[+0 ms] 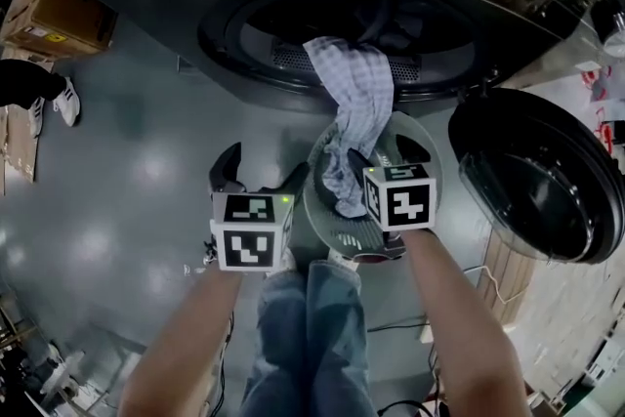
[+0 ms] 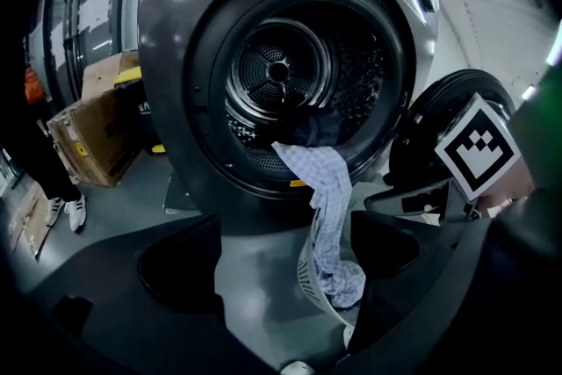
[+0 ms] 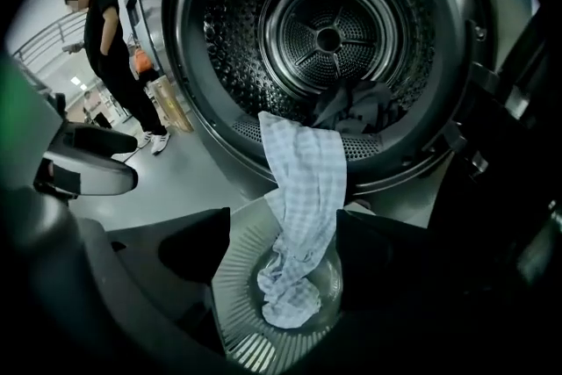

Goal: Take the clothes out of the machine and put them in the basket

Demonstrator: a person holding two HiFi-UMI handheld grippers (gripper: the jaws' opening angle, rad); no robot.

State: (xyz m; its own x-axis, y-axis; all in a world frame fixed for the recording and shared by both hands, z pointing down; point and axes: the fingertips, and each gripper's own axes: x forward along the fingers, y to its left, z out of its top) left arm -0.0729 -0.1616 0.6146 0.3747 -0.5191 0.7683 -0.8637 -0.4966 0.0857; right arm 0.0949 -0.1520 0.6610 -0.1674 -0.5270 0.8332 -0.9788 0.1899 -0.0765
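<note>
A pale checked cloth (image 1: 356, 103) (image 3: 303, 189) hangs from the lip of the washing machine's drum (image 2: 290, 75) down into a grey slatted basket (image 1: 312, 197) (image 3: 237, 268) on the floor. Its lower end is bunched on the basket's bottom. More dark clothes (image 3: 356, 110) lie inside the drum. My right gripper (image 1: 383, 156) (image 3: 283, 259) hovers over the basket, open, with the cloth seen between its jaws but not pinched. My left gripper (image 1: 262, 176) (image 2: 281, 250) is open over bare floor just left of the basket, holding nothing.
The machine's round door (image 1: 542, 176) stands swung open to the right of the basket. A cardboard box (image 1: 54, 15) sits at the far left. A person in dark clothes (image 3: 110, 39) stands on the floor to the left of the machine.
</note>
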